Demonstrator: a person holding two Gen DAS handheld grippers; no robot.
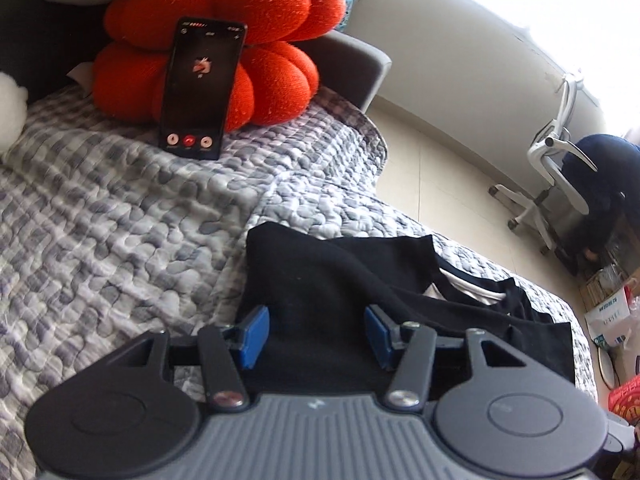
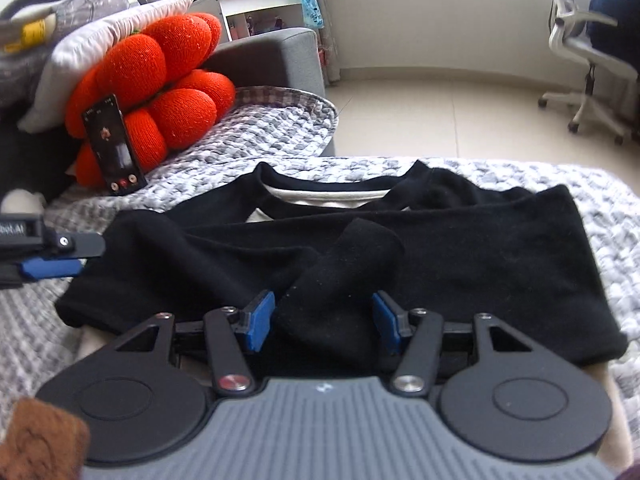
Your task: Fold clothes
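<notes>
A black sweater (image 2: pixel 480 248) with a white inner collar (image 2: pixel 328 194) lies flat on the grey quilted bed cover (image 2: pixel 280 136). One sleeve (image 2: pixel 352 256) is folded over its body. My right gripper (image 2: pixel 323 320) hangs just above the sleeve's end, open; the sleeve shows in the gap, with the blue pads (image 2: pixel 260 320) at its edges. My left gripper (image 1: pixel 316 332) is open over the sweater's (image 1: pixel 340 280) left end, with nothing gripped. The right wrist view shows the left gripper's blue fingertips (image 2: pixel 52 266) beside the sweater's left edge.
An orange pumpkin-shaped cushion (image 1: pixel 224 40) sits at the head of the bed with a phone (image 1: pixel 200 88) leaning on it. Beyond the bed's edge are tiled floor (image 2: pixel 440 112), a white office chair (image 2: pixel 588 60), and boxes (image 1: pixel 608 312).
</notes>
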